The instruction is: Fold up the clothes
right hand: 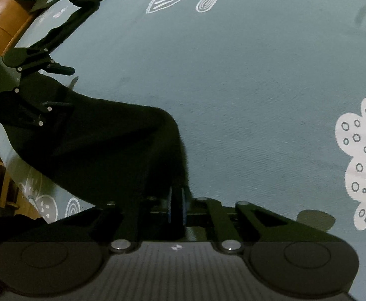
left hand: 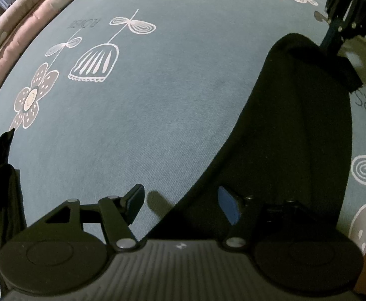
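A black garment (left hand: 295, 130) lies in a long strip on the blue-grey flowered bedsheet (left hand: 158, 105). My left gripper (left hand: 181, 203) stands open over its near edge: the right finger (left hand: 229, 207) is above the cloth, the left finger (left hand: 135, 200) above bare sheet. At the strip's far end my right gripper (left hand: 332, 41) pinches the cloth. In the right wrist view the right gripper (right hand: 176, 204) is shut on an edge of the black garment (right hand: 107, 140), its blue pads nearly together. The open left gripper (right hand: 65, 87) shows at the left.
A second black piece of clothing (right hand: 82, 12) lies crumpled along the sheet's edge (left hand: 0, 175). A pink quilt (left hand: 20, 25) borders the far side of the bed. Wooden furniture (right hand: 2, 27) stands beyond the sheet's edge. The white cloud print (right hand: 358, 160) marks bare sheet.
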A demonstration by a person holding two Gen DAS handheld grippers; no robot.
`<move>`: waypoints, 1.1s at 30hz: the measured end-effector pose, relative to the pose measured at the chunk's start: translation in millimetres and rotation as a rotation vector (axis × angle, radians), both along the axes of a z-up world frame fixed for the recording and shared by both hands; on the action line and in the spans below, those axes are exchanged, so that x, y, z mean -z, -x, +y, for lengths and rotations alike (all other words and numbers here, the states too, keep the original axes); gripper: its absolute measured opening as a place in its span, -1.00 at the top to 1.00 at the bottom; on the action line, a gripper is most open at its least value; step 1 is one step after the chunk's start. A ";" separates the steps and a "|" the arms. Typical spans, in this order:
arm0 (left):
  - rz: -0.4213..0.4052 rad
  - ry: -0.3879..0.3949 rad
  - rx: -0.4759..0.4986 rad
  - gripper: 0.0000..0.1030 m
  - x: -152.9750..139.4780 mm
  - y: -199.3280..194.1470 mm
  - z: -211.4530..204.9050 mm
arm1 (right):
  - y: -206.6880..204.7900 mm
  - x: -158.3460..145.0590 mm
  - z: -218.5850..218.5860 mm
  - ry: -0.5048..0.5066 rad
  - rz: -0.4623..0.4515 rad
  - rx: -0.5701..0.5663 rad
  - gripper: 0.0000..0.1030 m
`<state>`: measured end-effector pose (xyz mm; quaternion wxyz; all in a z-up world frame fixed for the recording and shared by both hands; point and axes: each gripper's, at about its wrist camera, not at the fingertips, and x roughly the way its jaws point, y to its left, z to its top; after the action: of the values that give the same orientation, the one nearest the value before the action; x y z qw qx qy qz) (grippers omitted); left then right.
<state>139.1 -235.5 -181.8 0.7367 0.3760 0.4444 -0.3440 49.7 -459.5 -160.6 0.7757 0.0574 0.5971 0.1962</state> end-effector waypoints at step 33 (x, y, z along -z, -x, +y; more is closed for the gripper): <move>-0.033 0.008 -0.014 -0.29 -14.4 10.2 11.1 | 30.9 4.8 -25.5 0.045 0.063 0.460 0.95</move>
<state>128.9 -224.4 -167.4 0.7479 0.3756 0.4333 -0.3342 18.8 -484.9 -165.3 0.7819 0.1808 0.5966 -0.0012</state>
